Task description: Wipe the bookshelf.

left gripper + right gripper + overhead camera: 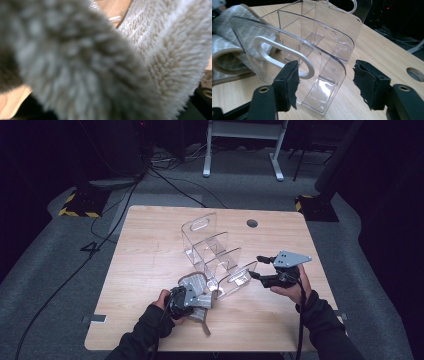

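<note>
A clear acrylic rack with upright dividers and slotted handle ends stands near the middle of the pale wooden tabletop, and its compartments hold nothing. Just beside its near left corner, touching it, lies a rolled grey fleecy towel with tan edging. The left tool is clamped on that towel; in the left gripper view the pile is blurred and hides the jaws. The right tool stands wide open, gripping nothing, its jaws either side of the rack's near end panel without touching it. The towel's far side is cut off behind the acrylic.
</note>
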{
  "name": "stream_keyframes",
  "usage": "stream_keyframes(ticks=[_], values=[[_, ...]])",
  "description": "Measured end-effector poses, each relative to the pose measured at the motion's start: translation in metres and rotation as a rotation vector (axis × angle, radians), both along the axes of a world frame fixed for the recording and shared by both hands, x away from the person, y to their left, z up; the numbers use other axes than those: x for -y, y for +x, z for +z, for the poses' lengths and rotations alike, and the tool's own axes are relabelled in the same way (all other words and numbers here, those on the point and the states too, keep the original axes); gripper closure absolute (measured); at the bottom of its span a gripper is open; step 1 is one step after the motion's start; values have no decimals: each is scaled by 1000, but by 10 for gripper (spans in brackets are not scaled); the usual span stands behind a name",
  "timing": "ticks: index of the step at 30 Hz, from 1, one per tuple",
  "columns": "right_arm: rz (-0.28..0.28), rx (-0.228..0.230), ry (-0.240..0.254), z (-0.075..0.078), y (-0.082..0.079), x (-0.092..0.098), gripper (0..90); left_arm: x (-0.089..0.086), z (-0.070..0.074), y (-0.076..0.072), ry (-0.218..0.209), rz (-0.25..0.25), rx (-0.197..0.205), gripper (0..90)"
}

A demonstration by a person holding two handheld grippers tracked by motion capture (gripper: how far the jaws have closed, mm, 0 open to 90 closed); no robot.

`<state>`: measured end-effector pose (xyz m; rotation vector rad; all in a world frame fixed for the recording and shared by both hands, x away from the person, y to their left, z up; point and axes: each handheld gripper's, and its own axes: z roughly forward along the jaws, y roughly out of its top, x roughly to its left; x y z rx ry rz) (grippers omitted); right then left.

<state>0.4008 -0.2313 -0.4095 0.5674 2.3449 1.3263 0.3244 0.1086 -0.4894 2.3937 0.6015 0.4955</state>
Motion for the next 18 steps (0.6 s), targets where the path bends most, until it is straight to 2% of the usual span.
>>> stream_keyframes(ticks=[2, 3, 4, 5, 8, 9, 12, 13, 14, 15, 18], values=[[4, -21, 17, -2, 4, 0, 367, -3, 0, -5, -13, -2, -9, 695], [2, -22, 11, -3, 6, 0, 361, -4, 0, -8, -16, -2, -12, 694], [10, -48, 22, -6, 9, -1, 357, -5, 1, -12, -49, 4, -45, 692], [18, -62, 24, -7, 10, -2, 354, -5, 1, -13, -56, -2, -54, 690], [27, -66, 9, -9, 9, -5, 362, -1, 2, -18, -43, -6, -56, 687], [52, -70, 13, -9, 8, -7, 398, 3, 4, -21, -32, -24, -52, 687], [56, -57, 2, -9, 5, -9, 387, 7, 7, -24, -40, -47, -61, 688], [73, -56, 9, -10, 2, -10, 452, 10, 6, -25, -31, -57, -61, 687], [73, -56, 9, -10, 2, -10, 452, 13, 6, -27, -14, -64, -52, 687], [106, -58, 16, -9, -2, -10, 505, 15, 6, -29, 4, -72, -44, 683], [124, -45, -2, -9, -6, -12, 513, 13, 6, -28, -7, -67, -47, 679]])
